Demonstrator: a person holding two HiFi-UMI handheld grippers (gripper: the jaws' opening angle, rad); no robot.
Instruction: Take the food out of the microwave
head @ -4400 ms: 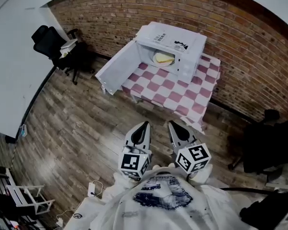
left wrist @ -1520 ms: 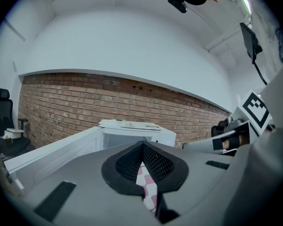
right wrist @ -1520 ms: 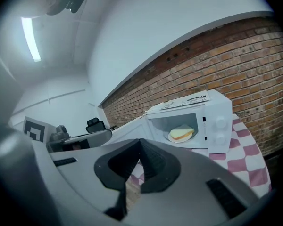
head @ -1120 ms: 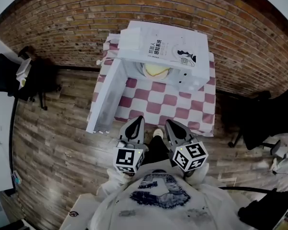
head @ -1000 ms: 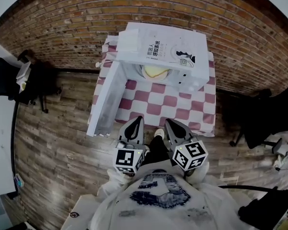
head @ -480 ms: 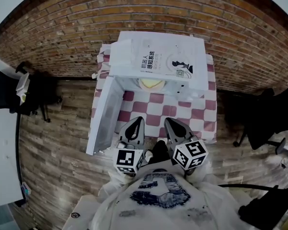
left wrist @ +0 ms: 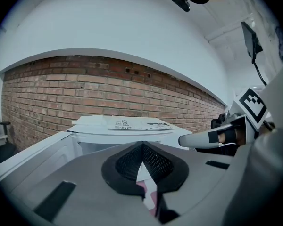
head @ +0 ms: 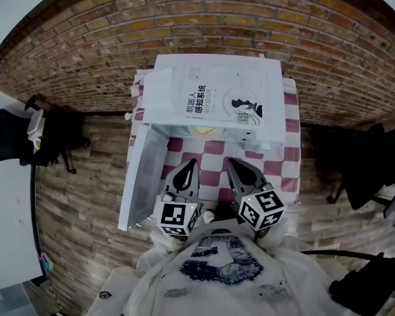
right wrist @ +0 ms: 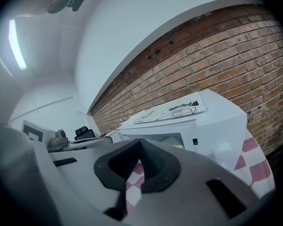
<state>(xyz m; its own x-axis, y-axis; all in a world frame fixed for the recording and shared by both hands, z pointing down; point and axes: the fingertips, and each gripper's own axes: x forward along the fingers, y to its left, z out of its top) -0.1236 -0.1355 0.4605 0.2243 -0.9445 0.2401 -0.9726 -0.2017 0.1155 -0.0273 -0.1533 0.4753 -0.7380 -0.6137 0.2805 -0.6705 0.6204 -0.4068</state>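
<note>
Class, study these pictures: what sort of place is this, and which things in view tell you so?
Probably an office or studio room staged as a kitchen corner: a microwave on a checked tablecloth stands against a bare brick wall, with a black office chair on the wood-plank floor.

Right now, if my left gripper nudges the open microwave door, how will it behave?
The microwave door stands wide open, hinged on the microwave's left side, so it would probably swing freely. It looks like a thin white panel, likely light. The microwave sits on a checked tablecloth, so a hard push might shift it.
</note>
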